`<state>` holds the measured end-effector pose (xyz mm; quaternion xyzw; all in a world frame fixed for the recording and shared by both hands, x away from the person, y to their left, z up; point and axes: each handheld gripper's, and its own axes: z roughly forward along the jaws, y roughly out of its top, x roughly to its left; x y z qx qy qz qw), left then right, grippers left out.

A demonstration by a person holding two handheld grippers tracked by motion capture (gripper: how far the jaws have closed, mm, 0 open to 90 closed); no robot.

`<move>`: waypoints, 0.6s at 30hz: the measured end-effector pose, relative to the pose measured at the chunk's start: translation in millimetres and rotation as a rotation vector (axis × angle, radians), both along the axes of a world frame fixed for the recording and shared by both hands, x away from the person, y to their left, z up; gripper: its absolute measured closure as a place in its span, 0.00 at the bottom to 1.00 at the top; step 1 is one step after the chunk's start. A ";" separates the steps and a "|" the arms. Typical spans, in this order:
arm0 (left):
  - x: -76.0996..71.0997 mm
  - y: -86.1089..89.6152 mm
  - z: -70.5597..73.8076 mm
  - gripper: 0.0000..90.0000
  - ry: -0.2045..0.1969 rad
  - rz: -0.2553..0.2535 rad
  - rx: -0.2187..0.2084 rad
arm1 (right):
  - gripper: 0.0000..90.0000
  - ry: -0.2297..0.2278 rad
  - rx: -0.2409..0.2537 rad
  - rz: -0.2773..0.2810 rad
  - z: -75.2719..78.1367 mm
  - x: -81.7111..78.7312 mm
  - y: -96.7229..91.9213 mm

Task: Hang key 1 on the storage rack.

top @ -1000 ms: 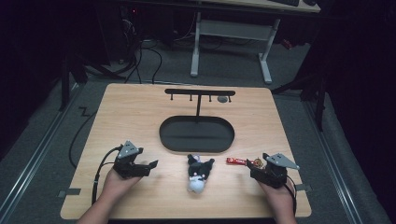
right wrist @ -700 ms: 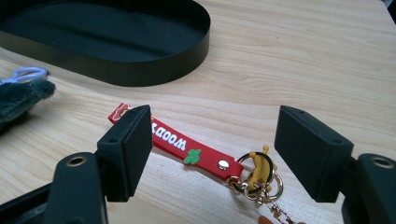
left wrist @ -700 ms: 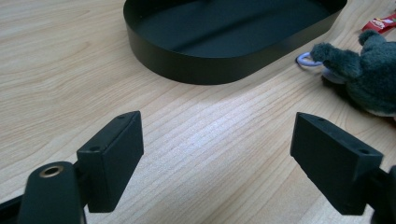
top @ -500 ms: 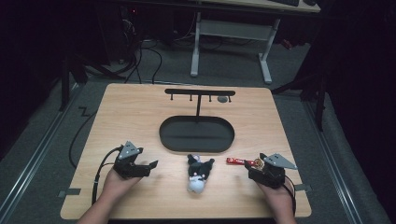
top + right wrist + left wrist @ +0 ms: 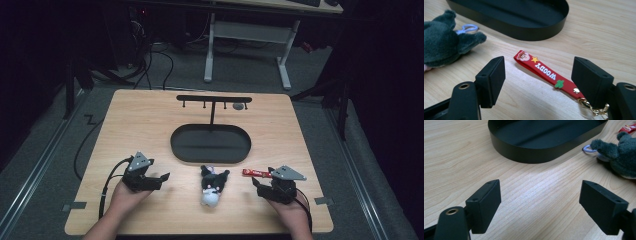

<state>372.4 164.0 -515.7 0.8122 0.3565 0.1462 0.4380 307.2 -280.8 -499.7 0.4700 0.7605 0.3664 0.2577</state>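
Red strap (image 5: 543,72) flat on tabletop (image 5: 150,125) nr front-right corner, btwn jaws of my right hand-held gripper (image 5: 541,77), wide open, nothing held. Lower, straddle mid-strap, avoid clasp (image 5: 594,108). Left hand-held gripper (image 5: 540,200) open, empty.

Bare wood of the surface (image 5: 145,130) lies open left of the black oval tray (image 5: 210,144), and again to its right. The tray's low wall blocks the middle, with a hook stand (image 5: 213,100) rising at its far edge. Near the front edge, the plush toy (image 5: 213,184) sits between the left gripper (image 5: 159,178) and right gripper (image 5: 256,185). The red strap (image 5: 544,72) lies flat between the right gripper's wide-apart jaws, untouched.
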 end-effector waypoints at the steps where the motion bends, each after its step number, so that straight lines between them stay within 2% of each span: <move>1: 0.1 0.0 -0.1 0.20 0.000 0.000 0.000 | 0.30 0.005 -0.002 0.003 -0.3 0.1 0.7; 14: -0.6 -1.7 -1.0 0.20 0.001 -0.008 0.009 | 0.29 0.081 -0.018 -0.001 -2.3 2.3 4.8; 18: -0.6 -0.1 0.4 0.20 -0.005 0.001 0.002 | 0.25 0.102 -0.025 0.001 -1.3 4.3 3.3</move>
